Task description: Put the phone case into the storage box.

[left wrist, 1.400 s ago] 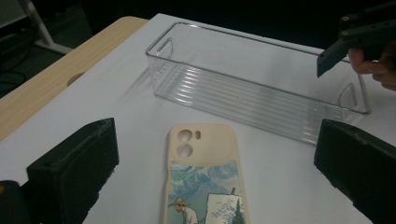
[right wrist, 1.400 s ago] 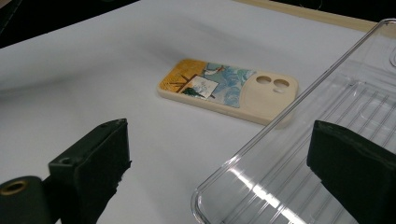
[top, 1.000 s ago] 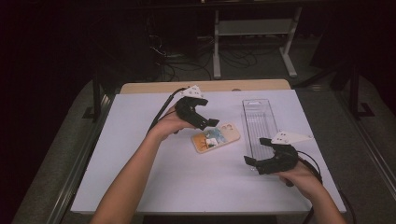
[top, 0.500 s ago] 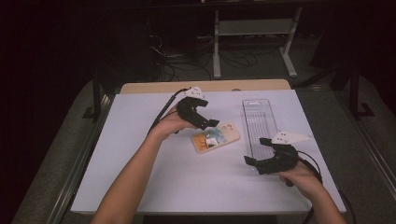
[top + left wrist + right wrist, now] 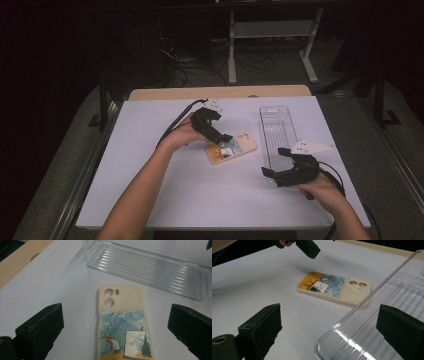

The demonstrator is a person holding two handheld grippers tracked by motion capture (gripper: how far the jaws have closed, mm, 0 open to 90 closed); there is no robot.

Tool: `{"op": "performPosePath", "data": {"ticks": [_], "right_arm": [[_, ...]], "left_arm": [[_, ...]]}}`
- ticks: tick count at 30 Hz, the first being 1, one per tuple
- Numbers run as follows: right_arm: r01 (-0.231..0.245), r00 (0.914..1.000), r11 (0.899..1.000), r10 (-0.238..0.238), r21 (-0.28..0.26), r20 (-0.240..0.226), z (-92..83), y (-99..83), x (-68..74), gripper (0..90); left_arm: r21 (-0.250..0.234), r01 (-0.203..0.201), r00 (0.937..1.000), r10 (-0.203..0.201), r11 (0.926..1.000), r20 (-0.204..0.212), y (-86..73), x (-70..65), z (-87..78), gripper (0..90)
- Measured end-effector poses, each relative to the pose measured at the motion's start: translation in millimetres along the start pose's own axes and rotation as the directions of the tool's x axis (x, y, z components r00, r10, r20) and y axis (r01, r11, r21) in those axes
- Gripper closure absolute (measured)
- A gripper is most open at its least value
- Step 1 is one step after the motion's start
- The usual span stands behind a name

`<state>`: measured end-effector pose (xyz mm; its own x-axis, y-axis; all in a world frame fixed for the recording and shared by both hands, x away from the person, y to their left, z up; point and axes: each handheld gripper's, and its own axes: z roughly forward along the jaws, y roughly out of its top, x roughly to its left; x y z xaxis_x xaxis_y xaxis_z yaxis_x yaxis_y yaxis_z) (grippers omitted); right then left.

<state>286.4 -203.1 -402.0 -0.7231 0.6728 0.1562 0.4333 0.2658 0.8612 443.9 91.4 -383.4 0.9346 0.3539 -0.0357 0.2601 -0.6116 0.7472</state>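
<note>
1. The painted phone case (image 5: 231, 147) lies flat mid-table, just beside the clear tray (image 5: 278, 131) toward the right edge.
2. The left gripper (image 5: 224, 140) hovers over it, jaws spread: the approach step.
3. The right gripper (image 5: 272, 162), spread, waits at the tray's near end.
4. Next, the left gripper likely lowers and pinches the case's edges.

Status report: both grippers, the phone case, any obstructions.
Left gripper open over phone case. Right gripper open at clear tray. Case flat on table, tray beside it.

Bright overhead light on the white table (image 5: 150, 165), dark surroundings; glare streaks the clear tray (image 5: 160, 267).
</note>
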Motion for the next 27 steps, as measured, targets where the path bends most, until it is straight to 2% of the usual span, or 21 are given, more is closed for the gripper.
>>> {"op": "performPosePath", "data": {"ticks": [13, 17, 19, 27], "right_arm": [[0.001, 1.0, 1.0, -0.001, 0.0, -0.001, 0.0, 0.0, -0.1, 5.4], [0.001, 1.0, 1.0, -0.001, 0.0, -0.001, 0.0, 0.0, -0.1, 5.4], [0.002, 1.0, 1.0, -0.002, 0.0, -0.001, 0.0, 0.0, -0.1, 5.4], [0.001, 1.0, 1.0, -0.001, 0.0, -0.002, -0.1, 0.0, -0.1, 5.4]], "left_arm": [[0.082, -0.019, 0.9998, 0.019, 0.9964, 0.01, -5.7, -4.6, 9.7, 0.0], [0.118, -0.037, 0.9992, 0.035, 0.9924, 0.018, -6.7, -5.8, 13.6, 0.1], [0.117, -0.028, 0.9995, 0.027, 0.9927, 0.016, -7.7, -7.5, 16.4, 0.1], [0.162, -0.039, 0.9992, 0.037, 0.9861, 0.016, -11.4, -8.8, 24.4, 0.0]]}}
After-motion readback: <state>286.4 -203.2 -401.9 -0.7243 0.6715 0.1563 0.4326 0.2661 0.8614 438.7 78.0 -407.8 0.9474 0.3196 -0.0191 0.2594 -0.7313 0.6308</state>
